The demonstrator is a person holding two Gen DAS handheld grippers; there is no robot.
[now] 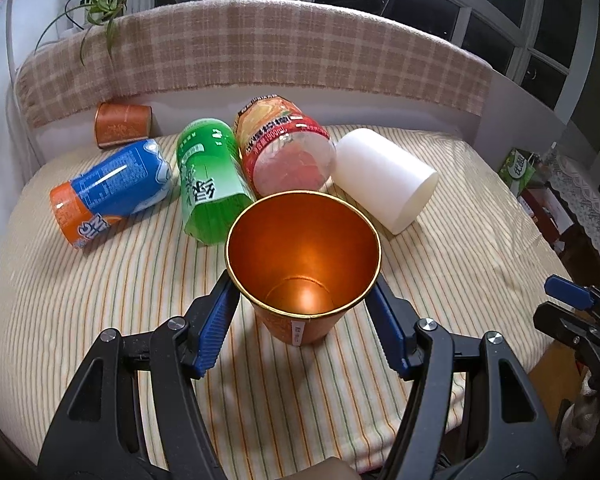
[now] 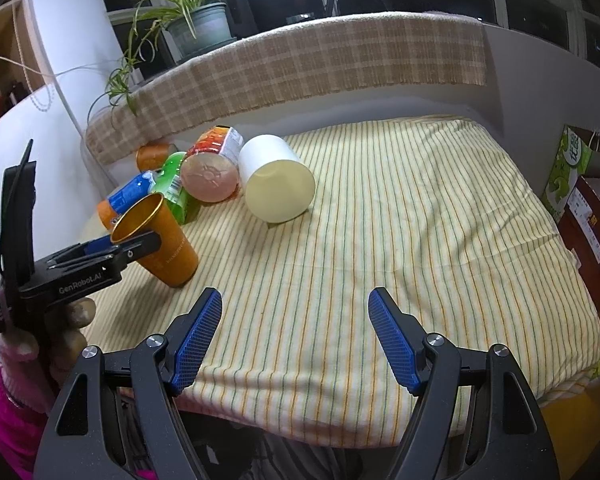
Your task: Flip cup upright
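Holding the orange cup [image 1: 303, 264] near its rim, tilted with its base on the striped bed [image 2: 380, 220], the left gripper [image 1: 303, 292] should rotate it fully vertical before releasing; the right gripper [image 2: 295, 334] waits wide open, empty.

Left gripper [image 1: 302, 300]: fingers [image 1: 216, 320] closed against both sides of the orange cup [image 1: 303, 256], just below its rim; cup mouth up, tilted toward the camera. In the right wrist view, the person's left hand [image 2: 66, 320] grips the handle, pink sleeve at the wrist. Right gripper [image 2: 296, 340]: fingers [image 2: 198, 340] spread wide, nothing between them, hovering over the near part of the bed.
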